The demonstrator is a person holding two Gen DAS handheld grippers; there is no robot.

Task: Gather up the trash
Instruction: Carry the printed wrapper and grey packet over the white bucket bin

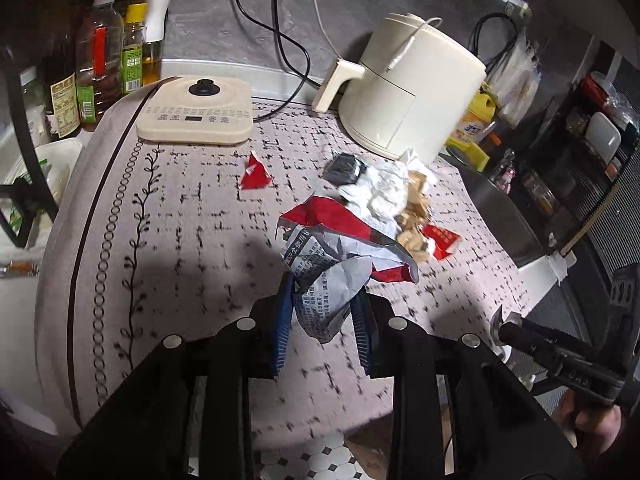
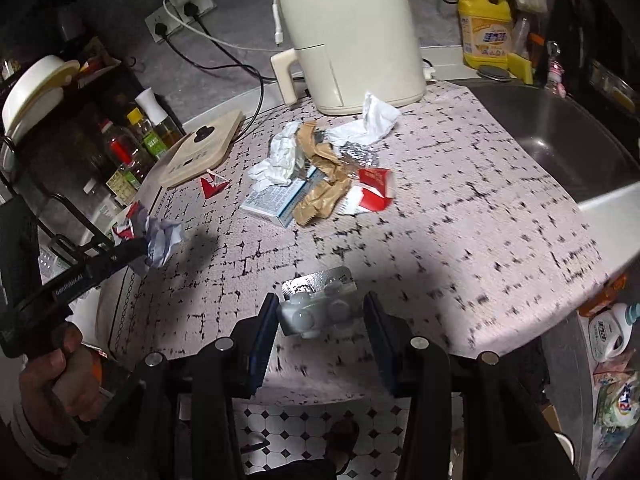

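My left gripper [image 1: 323, 312] is shut on a crumpled red, white and grey wrapper [image 1: 340, 256], held above the patterned tablecloth [image 1: 180, 216]; it also shows in the right wrist view [image 2: 160, 240]. My right gripper [image 2: 320, 312] is shut on a silver pill blister pack [image 2: 316, 300] near the table's front edge. A pile of trash lies mid-table: white tissue [image 2: 280, 158], brown wrappers [image 2: 324, 188], a small blue-and-white box [image 2: 276, 200], a red-and-white packet [image 2: 372, 190] and a second blister sheet [image 2: 358, 154]. A small red scrap [image 2: 212, 186] lies apart on the left.
A cream air fryer [image 2: 352, 32] stands at the back, a flat cream cooker base [image 1: 196, 110] at the back left with cables behind. Oil bottles [image 1: 100, 64] crowd the left shelf. A dark sink [image 2: 560, 136] and a yellow detergent bottle [image 2: 486, 28] are on the right. Tiled floor lies below.
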